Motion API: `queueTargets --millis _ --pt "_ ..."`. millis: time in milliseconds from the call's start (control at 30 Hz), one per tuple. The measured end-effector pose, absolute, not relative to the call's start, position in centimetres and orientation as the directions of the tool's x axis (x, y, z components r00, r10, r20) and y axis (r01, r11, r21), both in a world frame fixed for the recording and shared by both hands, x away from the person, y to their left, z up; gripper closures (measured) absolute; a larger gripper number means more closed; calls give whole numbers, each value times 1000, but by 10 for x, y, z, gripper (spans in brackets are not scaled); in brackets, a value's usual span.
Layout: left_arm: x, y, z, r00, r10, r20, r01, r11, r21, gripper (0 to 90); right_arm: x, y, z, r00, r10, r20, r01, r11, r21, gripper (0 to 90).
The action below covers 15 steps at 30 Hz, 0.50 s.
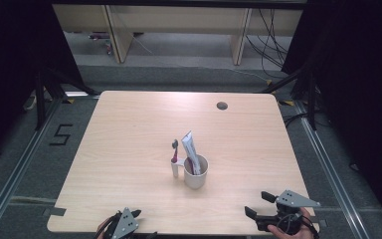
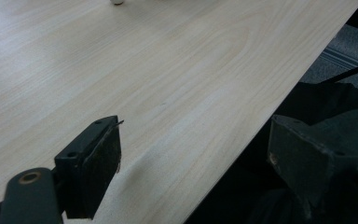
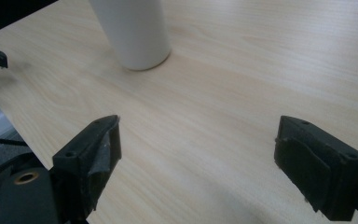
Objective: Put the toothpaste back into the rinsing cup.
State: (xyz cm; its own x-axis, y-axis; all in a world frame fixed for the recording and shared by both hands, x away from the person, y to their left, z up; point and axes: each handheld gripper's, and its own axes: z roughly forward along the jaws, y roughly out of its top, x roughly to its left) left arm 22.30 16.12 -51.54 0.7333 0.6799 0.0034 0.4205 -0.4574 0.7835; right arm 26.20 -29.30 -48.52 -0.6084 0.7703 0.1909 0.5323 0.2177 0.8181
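We see the right gripper (image 1: 259, 204) at the near right corner of the table (image 1: 129, 129), its jaws spread wide with nothing but bare wood between them. In the right gripper view, the white cup (image 3: 133, 32) stands upright ahead of the jaws and a little toward the left one, well apart from both. From the high view we find that cup (image 1: 196, 173) near the middle of the table, holding a toothpaste tube (image 1: 189, 147) and a toothbrush (image 1: 174, 152) leaning at its rim. The left gripper (image 2: 193, 154) sits at the near edge of the table, its jaws likewise spread and empty, one over the wood and the other beyond the edge.
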Motion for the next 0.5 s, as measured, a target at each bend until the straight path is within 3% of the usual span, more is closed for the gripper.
queueTargets --millis 200,233,333,367,500 --pt "222 161 -516 727 686 -14 429 -438 790 170 259 -296 -489 -621 763 178 536 248 807 158" --pt "222 161 -516 727 686 -15 430 -438 790 169 256 -294 -489 -605 767 214 573 233 786 158" --pt "222 161 -516 726 687 -16 431 -437 789 168 256 -295 -492 -626 760 174 547 269 792 158" --pt "223 161 -516 727 686 -15 430 -439 789 168 253 -293 -492 -604 769 209 583 247 774 158" --pt "224 161 -516 729 684 -3 427 -451 784 168 252 -296 -494 -630 759 163 555 294 778 158"
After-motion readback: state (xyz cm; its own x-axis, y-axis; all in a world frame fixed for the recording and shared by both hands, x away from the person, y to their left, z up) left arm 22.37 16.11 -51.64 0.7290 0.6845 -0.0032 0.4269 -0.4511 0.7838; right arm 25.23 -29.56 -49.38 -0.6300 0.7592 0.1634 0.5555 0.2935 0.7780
